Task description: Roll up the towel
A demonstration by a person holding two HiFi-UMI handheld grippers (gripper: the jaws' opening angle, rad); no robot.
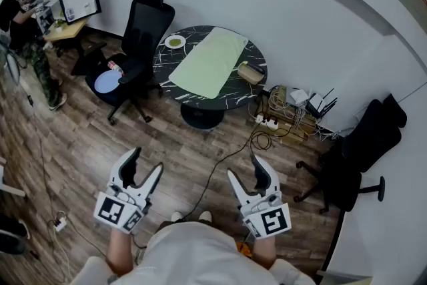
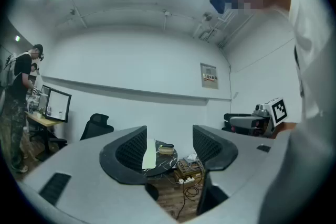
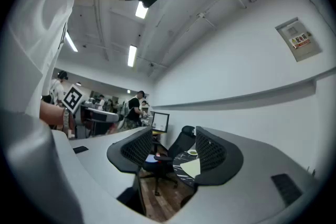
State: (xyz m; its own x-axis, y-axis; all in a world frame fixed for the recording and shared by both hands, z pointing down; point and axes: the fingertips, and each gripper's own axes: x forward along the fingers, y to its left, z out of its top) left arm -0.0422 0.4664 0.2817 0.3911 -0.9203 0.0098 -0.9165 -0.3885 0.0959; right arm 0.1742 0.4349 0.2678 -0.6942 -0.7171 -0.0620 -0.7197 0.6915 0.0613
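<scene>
A pale green towel [image 1: 211,63] lies flat across a round black marble table [image 1: 166,68] far ahead of me. The left gripper view catches the towel [image 2: 150,154] as a thin strip between the jaws, and the right gripper view shows the towel [image 3: 191,167] beside its right jaw. My left gripper [image 1: 148,162] hangs over the wooden floor, well short of the table, open and empty. My right gripper [image 1: 245,165] is level with it on the other side, also open with nothing between its jaws.
A small plate [image 1: 175,42] and a tan roll [image 1: 250,73] sit on the table. A black office chair [image 1: 137,50] stands at its left, another chair [image 1: 357,157] at the right. Cables and a power strip [image 1: 277,118] litter the floor behind. A person [image 1: 20,30] stands by a desk at far left.
</scene>
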